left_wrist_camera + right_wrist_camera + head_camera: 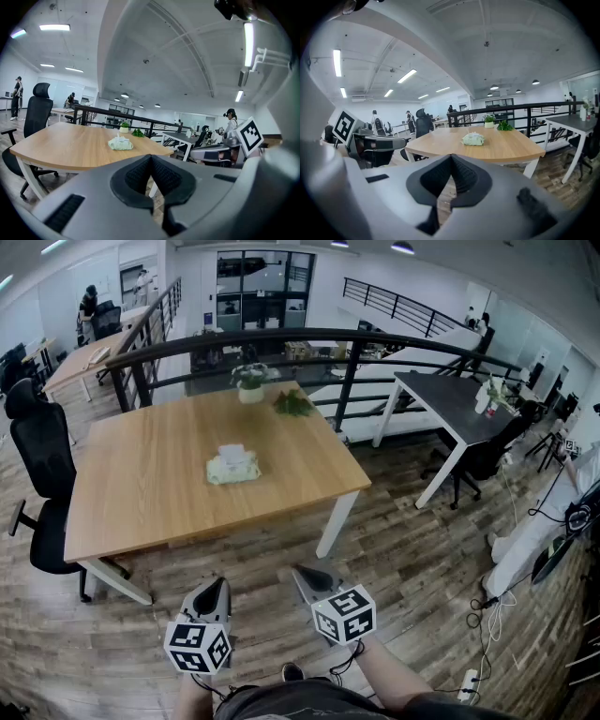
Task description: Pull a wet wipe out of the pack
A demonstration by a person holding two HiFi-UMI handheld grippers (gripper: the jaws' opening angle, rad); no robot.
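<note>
Head view: holding the grey left gripper [221, 583] and grey right gripper [302, 571] side by side over the wood-plank floor [403, 559], short of the light wooden rectangular table [141, 484], touching nothing. Seeing the pale green soft wet wipe pack [232, 467] lying near the tabletop's middle, a white wipe poking from its top, well apart from both tips. Also seeing a small white potted plant [250, 383] and loose green leaves [293, 403] near the far edge.

Left gripper view: showing jaws pressed fully together, nothing between them. Pointing toward the wet wipe pack [120, 143], well ahead on the table.

Right gripper view: showing jaws likewise closed and empty. Facing the wet wipe pack [473, 138] beyond the table's near edge.
</note>
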